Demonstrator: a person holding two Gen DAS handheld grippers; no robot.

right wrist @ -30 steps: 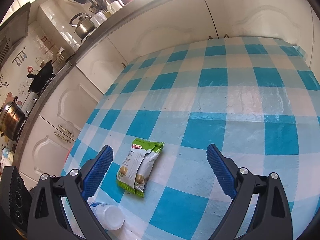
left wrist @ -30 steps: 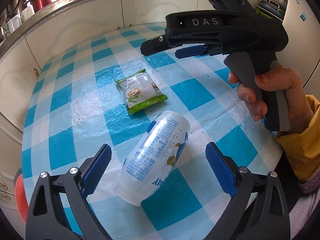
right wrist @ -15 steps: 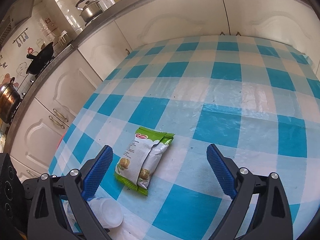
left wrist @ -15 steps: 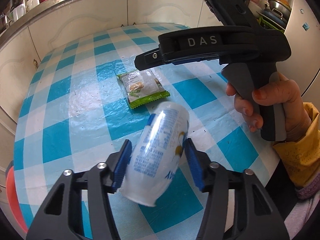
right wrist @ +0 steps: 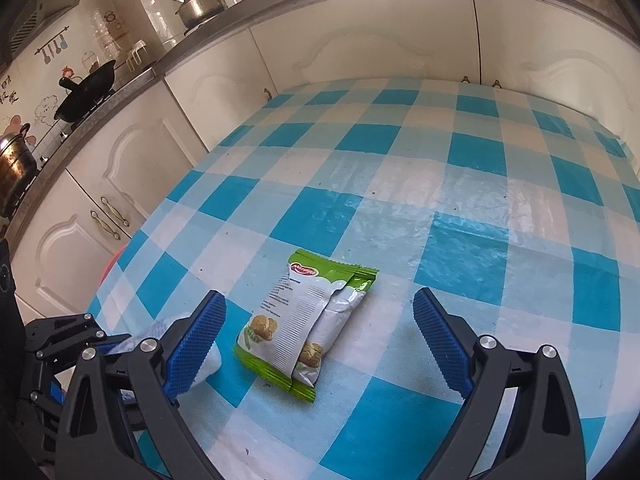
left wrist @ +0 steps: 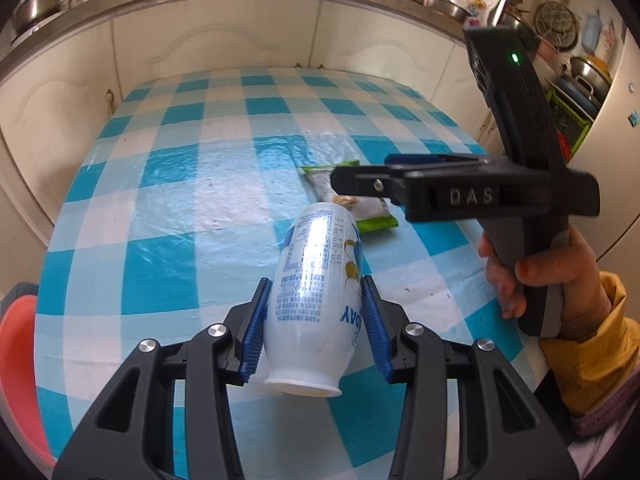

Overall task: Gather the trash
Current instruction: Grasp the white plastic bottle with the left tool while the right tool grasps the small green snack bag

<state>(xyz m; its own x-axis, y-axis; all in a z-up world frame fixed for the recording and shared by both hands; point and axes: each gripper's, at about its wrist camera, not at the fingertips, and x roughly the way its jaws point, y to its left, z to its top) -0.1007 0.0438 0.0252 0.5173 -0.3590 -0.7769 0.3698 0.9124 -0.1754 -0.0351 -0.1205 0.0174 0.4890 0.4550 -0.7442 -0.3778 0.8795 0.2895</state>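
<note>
Left gripper (left wrist: 314, 330) tipped down toward the table (left wrist: 168, 216), jaws just squeezed in and now pinching a white bottle (left wrist: 316, 288) by its sides, open end near the camera, far end over the checked cloth. Right gripper (right wrist: 320, 336) held in a hand (left wrist: 536, 276) with a yellow sleeve (left wrist: 588, 352), pointing down too, jaws spread wide over a green snack bag (right wrist: 306, 320) lying flat between them, not touched.

Snack packet (right wrist: 308, 320) on table (right wrist: 460, 184)
</note>
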